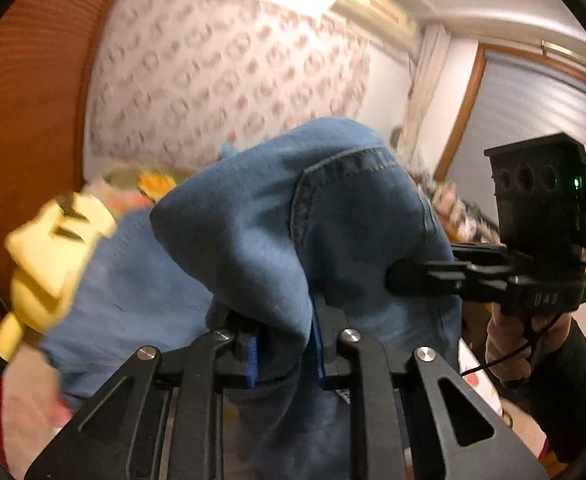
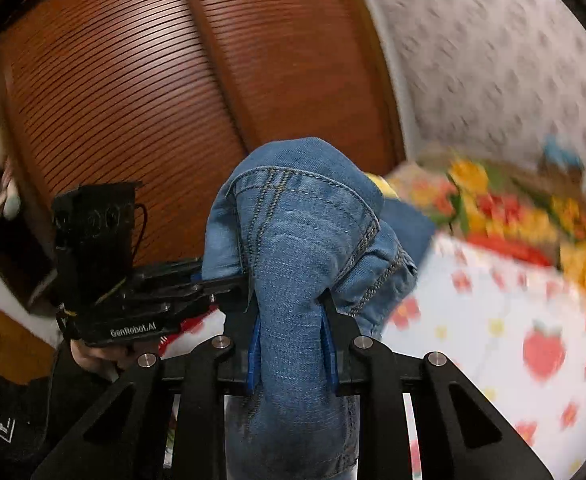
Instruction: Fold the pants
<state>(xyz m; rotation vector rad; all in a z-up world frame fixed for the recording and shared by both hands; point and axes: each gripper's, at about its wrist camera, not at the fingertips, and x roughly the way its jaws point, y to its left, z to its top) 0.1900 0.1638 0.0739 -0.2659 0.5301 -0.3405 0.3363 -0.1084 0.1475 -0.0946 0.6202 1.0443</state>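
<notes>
The pants are blue denim jeans (image 1: 333, 216), lifted in the air and bunched over both grippers. My left gripper (image 1: 283, 344) is shut on a thick fold of the denim. My right gripper (image 2: 293, 344) is shut on another bunched part of the jeans (image 2: 297, 240), with stitched seams showing above it. In the left wrist view the right gripper (image 1: 397, 284) comes in from the right, its jaws buried in the cloth. In the right wrist view the left gripper (image 2: 229, 284) comes in from the left, also in the cloth. Both views are motion-blurred.
A bed with a strawberry-print sheet (image 2: 513, 340) and a flowered blanket (image 2: 525, 220) lies below and to the right. A brown slatted wardrobe (image 2: 141, 80) stands close behind. A yellow cushion (image 1: 53, 248) lies on the left. Patterned wallpaper (image 1: 221, 68) and an air conditioner (image 1: 373, 8) lie beyond.
</notes>
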